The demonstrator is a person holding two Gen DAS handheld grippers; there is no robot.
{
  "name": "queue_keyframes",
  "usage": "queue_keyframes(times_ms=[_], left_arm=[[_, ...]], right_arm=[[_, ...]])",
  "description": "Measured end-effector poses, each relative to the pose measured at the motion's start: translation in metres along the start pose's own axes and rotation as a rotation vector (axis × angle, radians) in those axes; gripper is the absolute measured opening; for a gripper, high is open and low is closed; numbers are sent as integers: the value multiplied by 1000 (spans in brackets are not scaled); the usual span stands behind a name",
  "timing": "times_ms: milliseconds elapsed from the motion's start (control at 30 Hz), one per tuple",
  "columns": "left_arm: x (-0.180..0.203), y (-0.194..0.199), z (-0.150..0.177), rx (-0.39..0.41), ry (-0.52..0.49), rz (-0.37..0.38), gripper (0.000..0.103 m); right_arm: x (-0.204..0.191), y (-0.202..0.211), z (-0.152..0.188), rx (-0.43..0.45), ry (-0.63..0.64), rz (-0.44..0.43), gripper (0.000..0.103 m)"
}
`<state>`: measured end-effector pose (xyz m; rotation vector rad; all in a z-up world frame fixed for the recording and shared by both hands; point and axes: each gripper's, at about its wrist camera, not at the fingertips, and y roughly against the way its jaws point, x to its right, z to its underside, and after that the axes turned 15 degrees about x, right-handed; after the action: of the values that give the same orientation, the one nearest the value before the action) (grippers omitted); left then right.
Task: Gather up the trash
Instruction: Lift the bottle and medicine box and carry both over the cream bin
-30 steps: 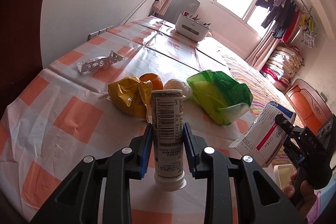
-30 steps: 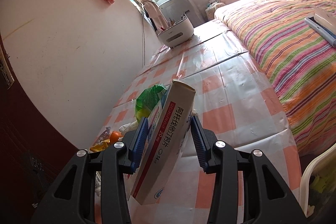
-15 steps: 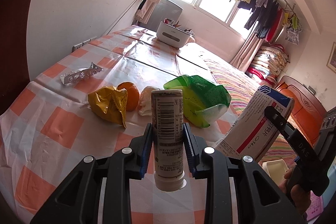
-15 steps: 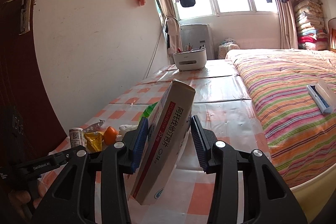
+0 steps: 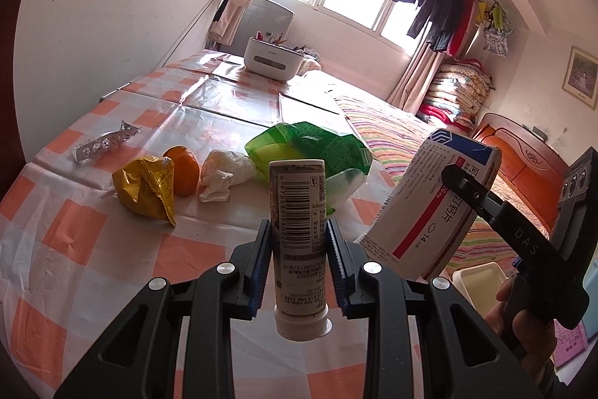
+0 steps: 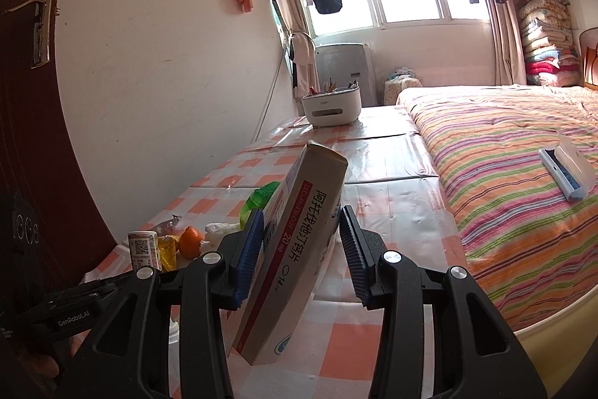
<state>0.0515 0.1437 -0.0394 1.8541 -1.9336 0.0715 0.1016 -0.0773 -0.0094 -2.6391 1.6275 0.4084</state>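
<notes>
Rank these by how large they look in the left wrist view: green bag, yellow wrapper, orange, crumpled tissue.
1. green bag
2. yellow wrapper
3. crumpled tissue and orange: these look too alike to separate.
All four lie at a similar depth on the table, so nearness distorts little.

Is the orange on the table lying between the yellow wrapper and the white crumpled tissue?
Yes, the orange sits between the yellow wrapper and the white crumpled tissue.

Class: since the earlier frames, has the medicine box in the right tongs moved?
Yes. The medicine box has risen in the left wrist view, its top now above the green bag.
</notes>
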Motion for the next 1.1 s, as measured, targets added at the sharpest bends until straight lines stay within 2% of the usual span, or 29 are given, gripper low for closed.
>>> queue_keyframes(times_ms=[467,1100], left_arm=[[48,-12,18,-47,-106,97,28],[86,-24,30,-82,-155,190,28]], right_arm=[[17,13,-5,13,-3,51,41],[51,37,-11,39,-16,124,41]])
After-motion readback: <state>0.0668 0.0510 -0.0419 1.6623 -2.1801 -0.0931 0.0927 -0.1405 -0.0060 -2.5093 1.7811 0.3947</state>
